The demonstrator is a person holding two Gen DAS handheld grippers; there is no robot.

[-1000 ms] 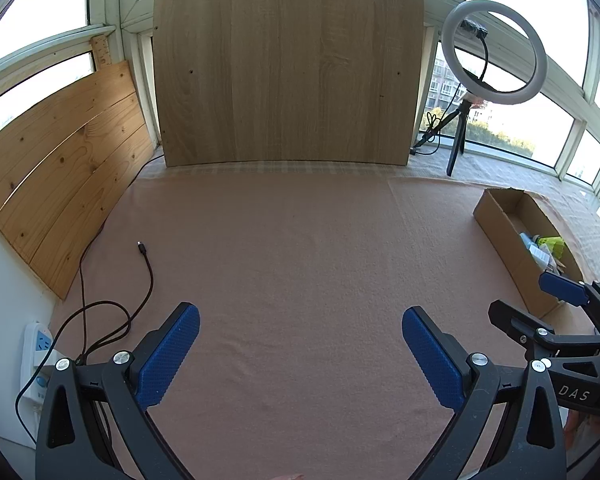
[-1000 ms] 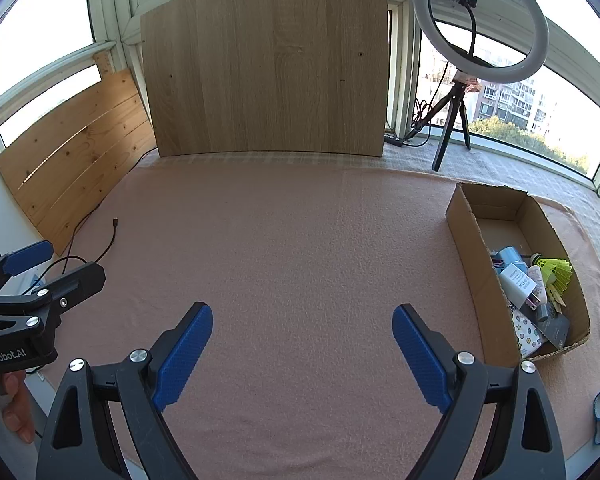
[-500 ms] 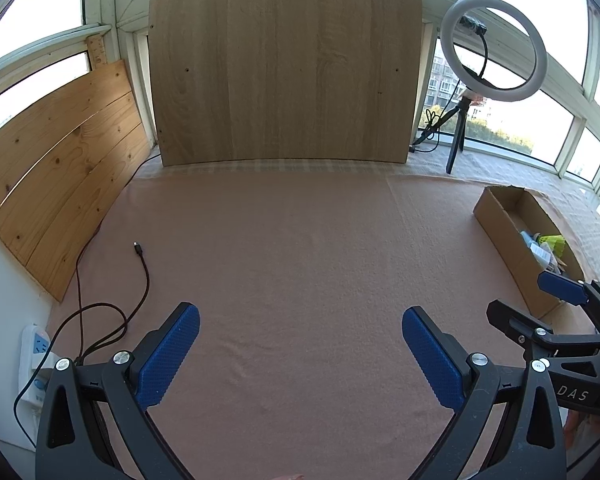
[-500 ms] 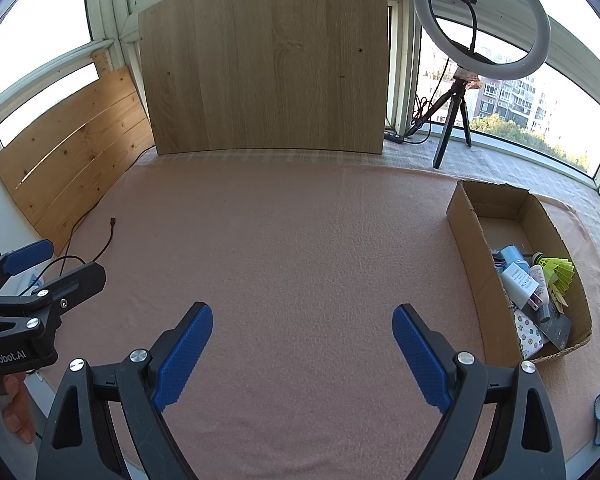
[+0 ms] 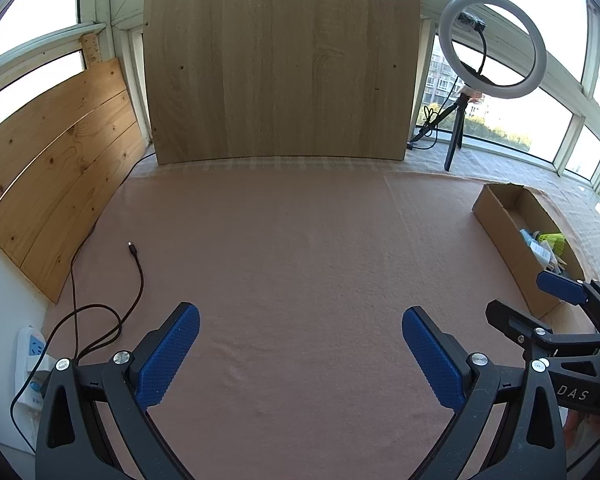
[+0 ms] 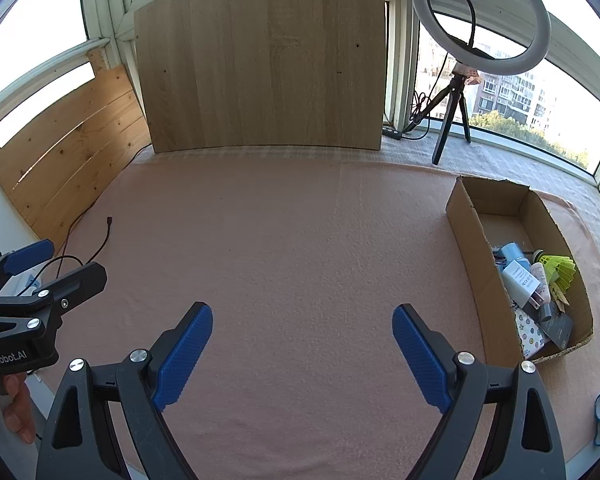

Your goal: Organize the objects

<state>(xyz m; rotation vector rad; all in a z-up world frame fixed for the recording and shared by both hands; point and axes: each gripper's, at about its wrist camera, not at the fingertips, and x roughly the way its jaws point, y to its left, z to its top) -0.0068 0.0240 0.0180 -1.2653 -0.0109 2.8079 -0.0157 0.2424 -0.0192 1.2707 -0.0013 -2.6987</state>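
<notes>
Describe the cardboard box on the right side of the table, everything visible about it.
The cardboard box is a long, shallow, open-topped tray of plain brown corrugated board with ragged cut rims. It sits flat on the pink cloth, running away from the cameras. Its far half is bare; the near half holds a heap: a yellow-green shuttlecock, a white charger, a pale blue roll, a dotted packet and a dark card. Neither gripper touches it.
</notes>
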